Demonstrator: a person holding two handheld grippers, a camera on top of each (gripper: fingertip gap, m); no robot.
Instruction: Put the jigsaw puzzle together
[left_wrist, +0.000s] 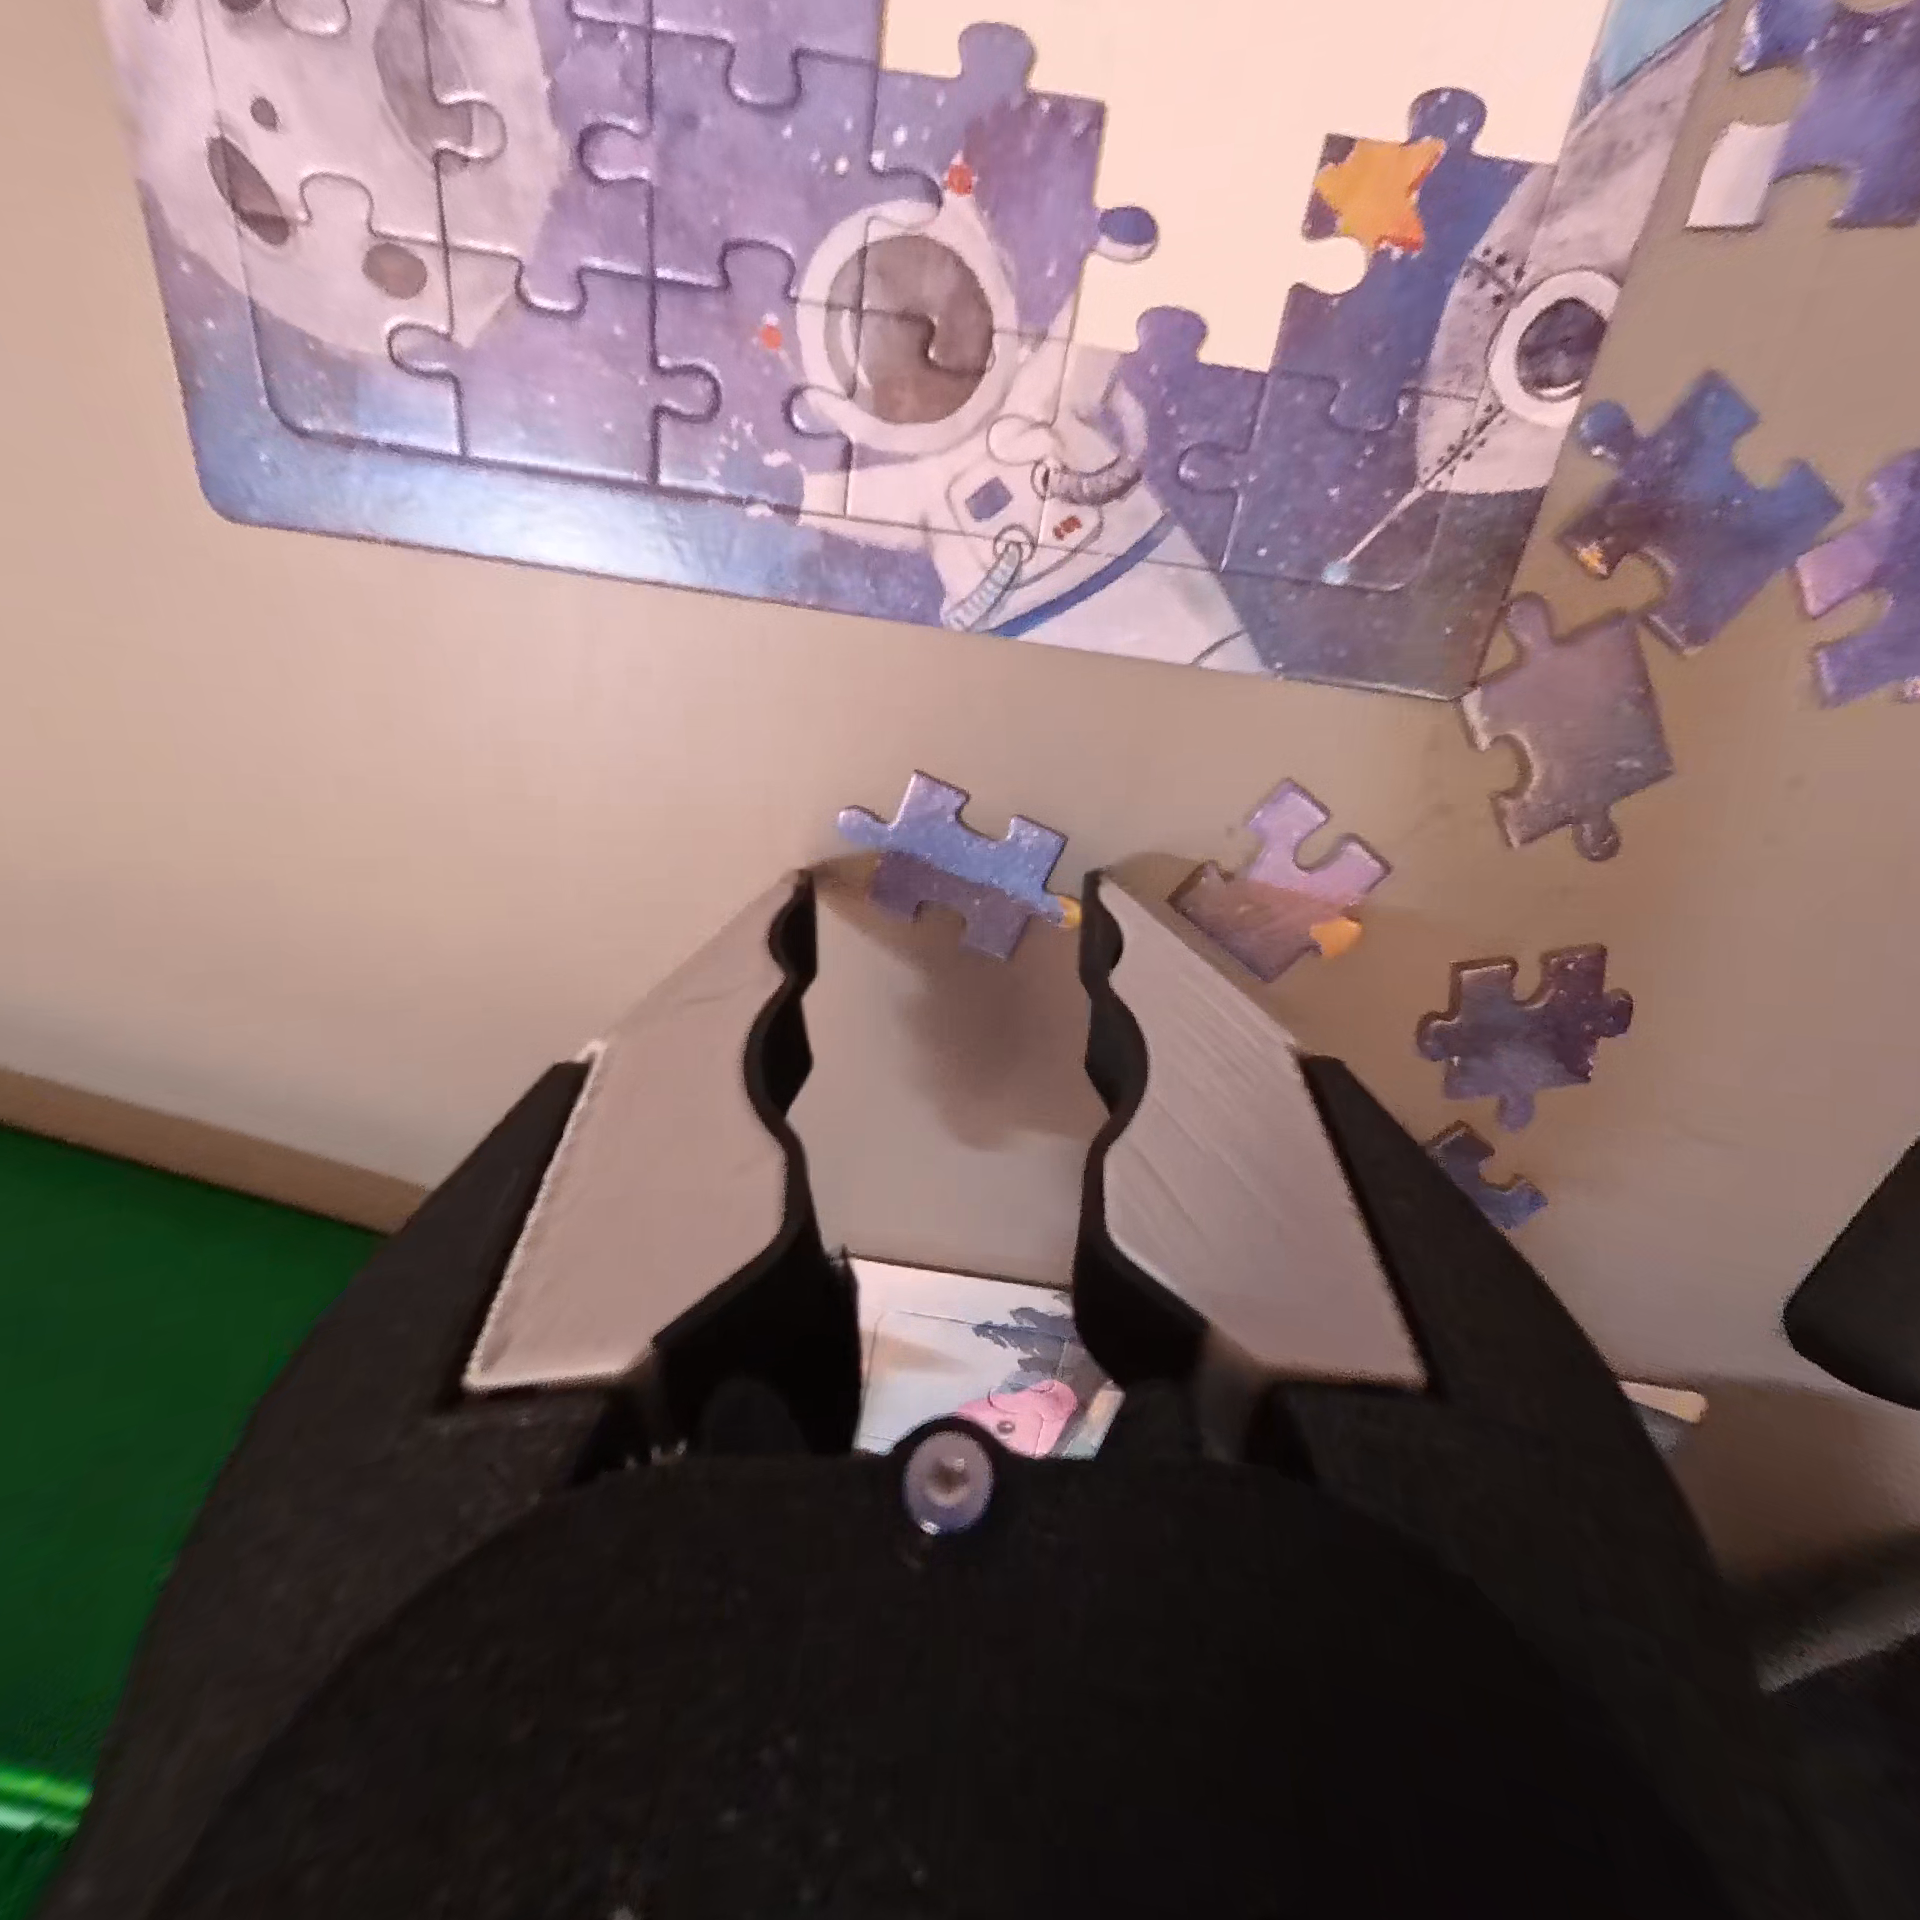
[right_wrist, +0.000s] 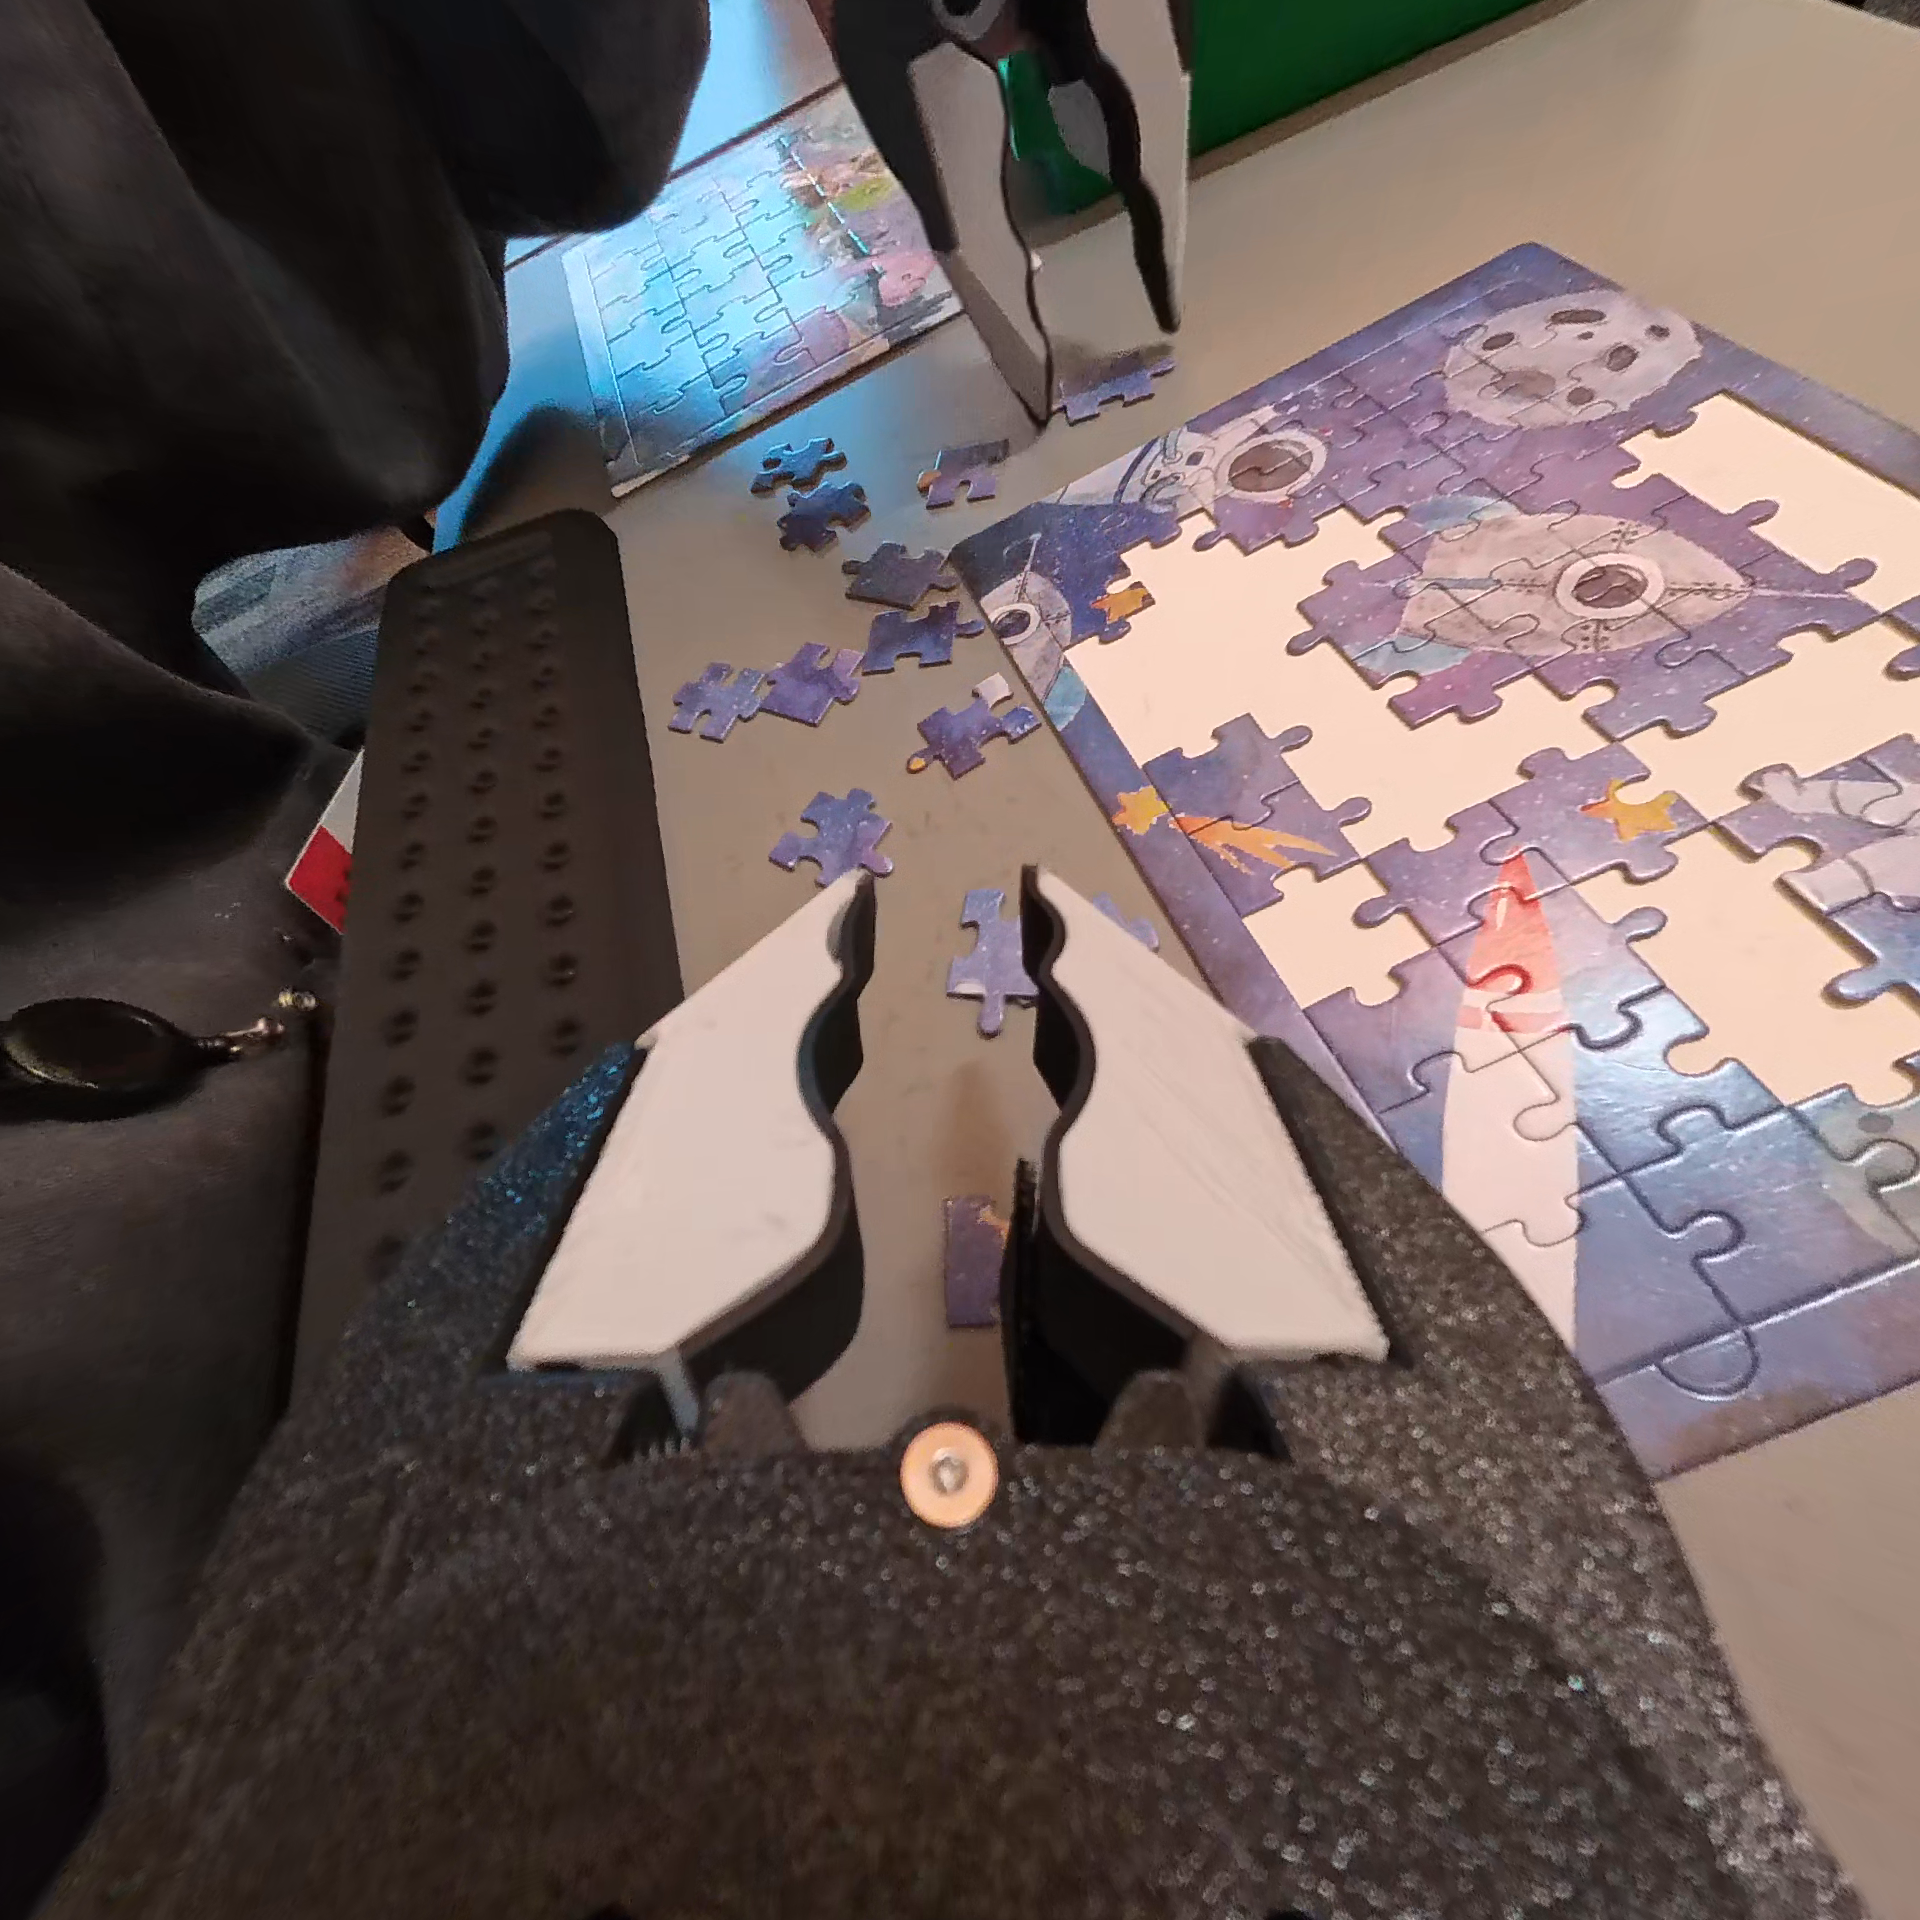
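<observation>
Overhead, beige tabletop (right_wrist: 1558, 187), green box (right_wrist: 1299, 83) at far edge — two puzzle boards: space jigsaw puzzle (right_wrist: 1455, 727) part-filled, second board (right_wrist: 727, 301) complete. Roughly ten loose pieces (right_wrist: 831, 831) beside it. Left gripper (left_wrist: 945, 883) spread over one piece (left_wrist: 961, 873); right gripper (right_wrist: 945, 894) agape, empty.

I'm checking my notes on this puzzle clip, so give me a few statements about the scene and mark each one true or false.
1. The left gripper is open over a loose piece. True.
2. The space puzzle is finished. False: white gaps remain in its tray.
3. The right gripper is shut on a piece. False: its jaws stand apart, holding nothing.
4. Loose pieces lie on the table beside the space puzzle. True.
5. A second puzzle lies beyond the loose pieces. True.
</observation>
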